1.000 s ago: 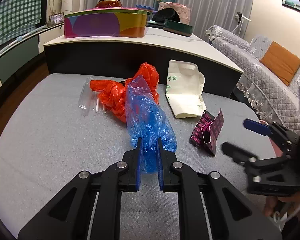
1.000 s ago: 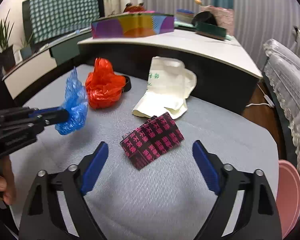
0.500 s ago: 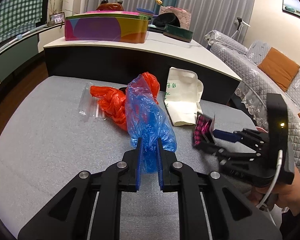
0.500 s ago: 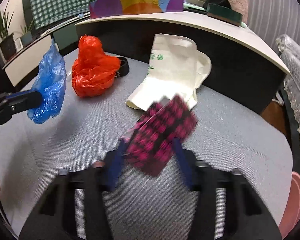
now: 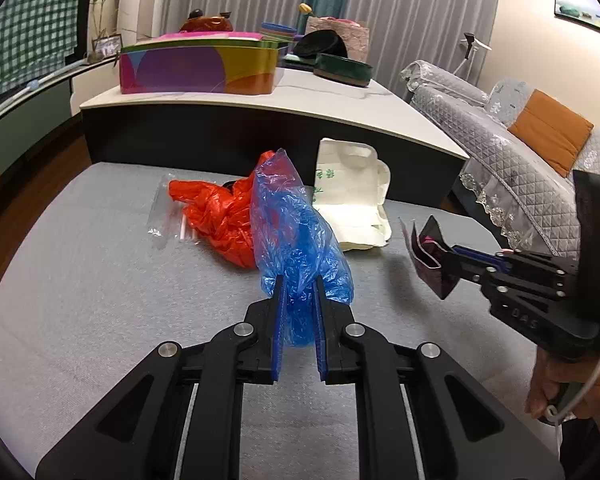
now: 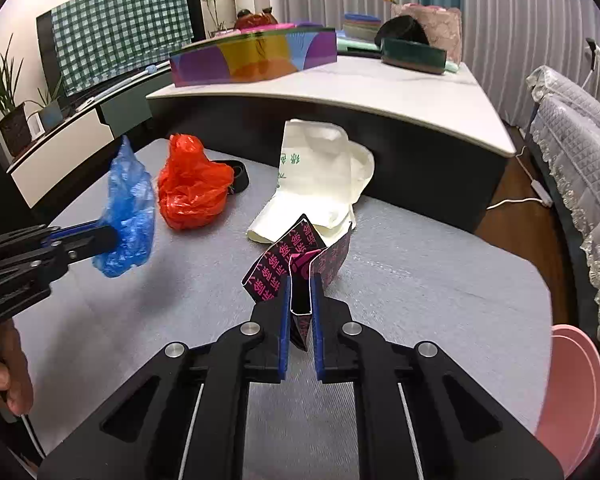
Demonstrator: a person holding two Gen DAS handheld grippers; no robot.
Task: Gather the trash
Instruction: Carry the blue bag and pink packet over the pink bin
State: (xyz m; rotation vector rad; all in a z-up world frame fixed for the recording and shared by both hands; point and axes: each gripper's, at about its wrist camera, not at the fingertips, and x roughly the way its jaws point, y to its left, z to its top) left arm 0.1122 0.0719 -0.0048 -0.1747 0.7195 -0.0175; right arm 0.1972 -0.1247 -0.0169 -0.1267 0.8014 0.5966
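Midway through the tidy-up, the right gripper (image 6: 300, 300), its jaws just closed, pinches a black-and-pink patterned paper bag (image 6: 296, 256) above the grey surface (image 6: 420, 280). The left gripper (image 5: 298, 300) clamps a blue plastic bag (image 5: 296, 236). Left to collect: an orange plastic bag (image 6: 192, 188), a cream paper bag (image 6: 320, 176) and a clear wrapper (image 5: 164, 216).

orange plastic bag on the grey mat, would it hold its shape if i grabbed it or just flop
The orange plastic bag would likely flop: it is thin, crinkled film lying in a loose heap. It probably weighs little for its bulk, like the blue bag that hangs limp from the left tongs. A pinch may catch only one fold, so the rest could trail.
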